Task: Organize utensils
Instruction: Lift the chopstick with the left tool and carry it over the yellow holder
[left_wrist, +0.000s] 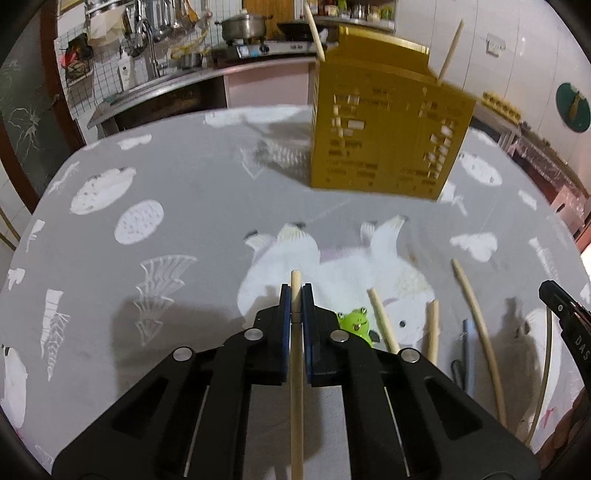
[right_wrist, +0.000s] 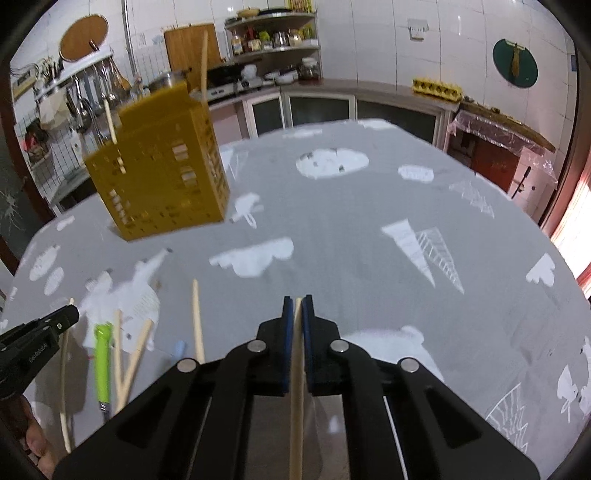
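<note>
Wooden chopsticks are pinched in both grippers: the left gripper (left_wrist: 296, 295) clamps one chopstick (left_wrist: 296, 369) between its blue pads, and the right gripper (right_wrist: 297, 308) clamps another (right_wrist: 296, 387). Beyond both stands the yellow holder (left_wrist: 388, 133) on the grey tablecloth (left_wrist: 184, 206), two sticks already upright in it. Near of the holder, loose chopsticks (left_wrist: 476, 325) and a green frog utensil (left_wrist: 356, 320) lie on the cloth.

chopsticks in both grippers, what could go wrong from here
1. The left hand-held gripper pinches its chopstick near the tip, most of its length trailing behind; it may pivot or slip.
2. The right hand-held gripper holds its chopstick the same way.
3. The yellow utensil holder already holds two chopsticks; a careless insertion could knock them or tip it.
</note>
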